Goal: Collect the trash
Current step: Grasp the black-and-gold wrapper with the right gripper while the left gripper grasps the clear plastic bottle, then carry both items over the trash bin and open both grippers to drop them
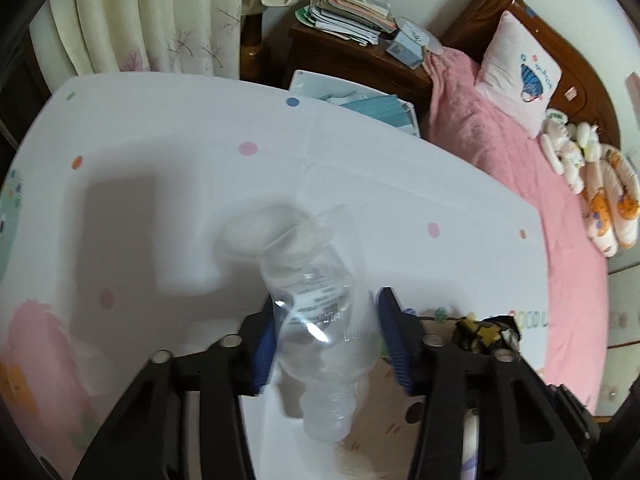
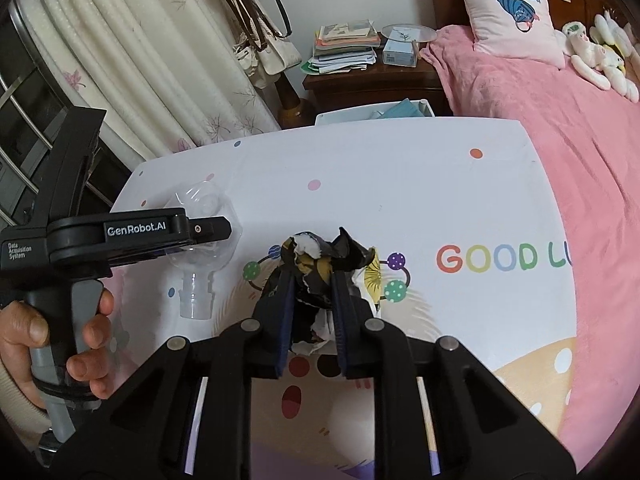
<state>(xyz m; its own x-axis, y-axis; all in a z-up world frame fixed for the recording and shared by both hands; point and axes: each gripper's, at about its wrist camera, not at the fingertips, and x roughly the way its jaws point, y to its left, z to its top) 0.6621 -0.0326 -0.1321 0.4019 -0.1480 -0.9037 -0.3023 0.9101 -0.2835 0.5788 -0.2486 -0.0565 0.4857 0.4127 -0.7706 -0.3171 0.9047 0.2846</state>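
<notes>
Left gripper (image 1: pixel 326 320) clamped on a clear plastic bottle (image 1: pixel 320 308), blue pads against both sides of the body, neck pointing back toward the wrist, base ahead past the fingertips. Bottle is lifted over the white patterned table cover (image 1: pixel 160 160). Right gripper (image 2: pixel 310 280) clenched on a crumpled black-yellow-white wrapper (image 2: pixel 316 260), wad sticking out ahead of the fingertips, above the cover's cartoon print. Left gripper sits to the right one's left, close by.

Open tabletop (image 2: pixel 400 184) ahead; left hand-held gripper (image 2: pixel 216 228) alongside.
</notes>
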